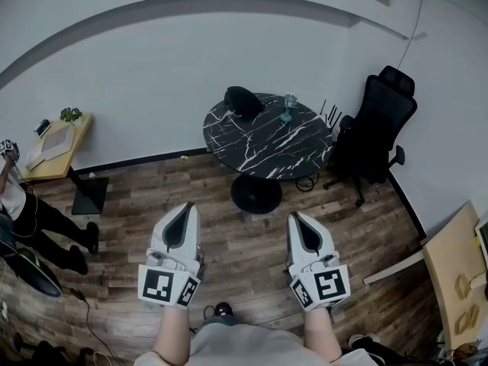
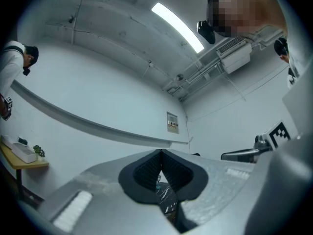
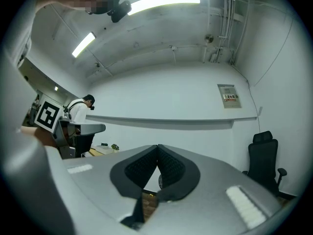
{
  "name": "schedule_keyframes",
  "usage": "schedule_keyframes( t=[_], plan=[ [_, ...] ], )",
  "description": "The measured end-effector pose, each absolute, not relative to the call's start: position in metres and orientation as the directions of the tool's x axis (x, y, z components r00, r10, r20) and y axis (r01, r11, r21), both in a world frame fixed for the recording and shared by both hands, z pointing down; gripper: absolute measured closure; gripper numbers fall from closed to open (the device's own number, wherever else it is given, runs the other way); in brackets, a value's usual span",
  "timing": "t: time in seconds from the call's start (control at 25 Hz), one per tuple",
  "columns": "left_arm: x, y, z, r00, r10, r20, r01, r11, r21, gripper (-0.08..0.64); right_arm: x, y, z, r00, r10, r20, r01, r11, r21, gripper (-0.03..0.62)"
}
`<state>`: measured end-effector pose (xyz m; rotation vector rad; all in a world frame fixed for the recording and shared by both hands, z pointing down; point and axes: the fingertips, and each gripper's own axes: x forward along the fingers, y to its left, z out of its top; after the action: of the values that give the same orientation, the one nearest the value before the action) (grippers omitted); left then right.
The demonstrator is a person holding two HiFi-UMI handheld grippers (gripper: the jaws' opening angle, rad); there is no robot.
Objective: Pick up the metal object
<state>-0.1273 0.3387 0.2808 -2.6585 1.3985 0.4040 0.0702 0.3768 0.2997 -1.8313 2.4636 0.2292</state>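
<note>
A round black marble table [image 1: 268,139] stands ahead by the wall. On its far side rest a small shiny object [image 1: 288,107] and a dark rounded lump [image 1: 242,100]; which is metal I cannot tell. Both grippers hover low over the wooden floor, well short of the table. My left gripper [image 1: 186,207] is shut and holds nothing. So is my right gripper [image 1: 296,217]. In the left gripper view the ribbed pads [image 2: 149,170] meet at the tip, and a sliver of the marble table [image 2: 167,198] shows below them. The right gripper [image 3: 157,148] points at the bare wall.
A black office chair [image 1: 377,132] stands right of the table. A wooden desk [image 1: 59,147] and a person in white [image 1: 14,197] are at the far left. Another light wooden desk [image 1: 457,273] is at the right edge. Cables lie on the floor [image 1: 244,235].
</note>
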Motion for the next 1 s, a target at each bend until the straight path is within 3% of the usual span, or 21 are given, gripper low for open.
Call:
schedule_keyframes(
  t=[1.0],
  plan=[
    [-0.162, 0.235, 0.297, 0.608, -0.745, -0.275, -0.764, -0.643, 0.053, 0.551, 0.021, 0.281, 0.318, -0.252, -0.963, -0.101, -0.967, 0.245, 0.073, 0.595]
  ],
)
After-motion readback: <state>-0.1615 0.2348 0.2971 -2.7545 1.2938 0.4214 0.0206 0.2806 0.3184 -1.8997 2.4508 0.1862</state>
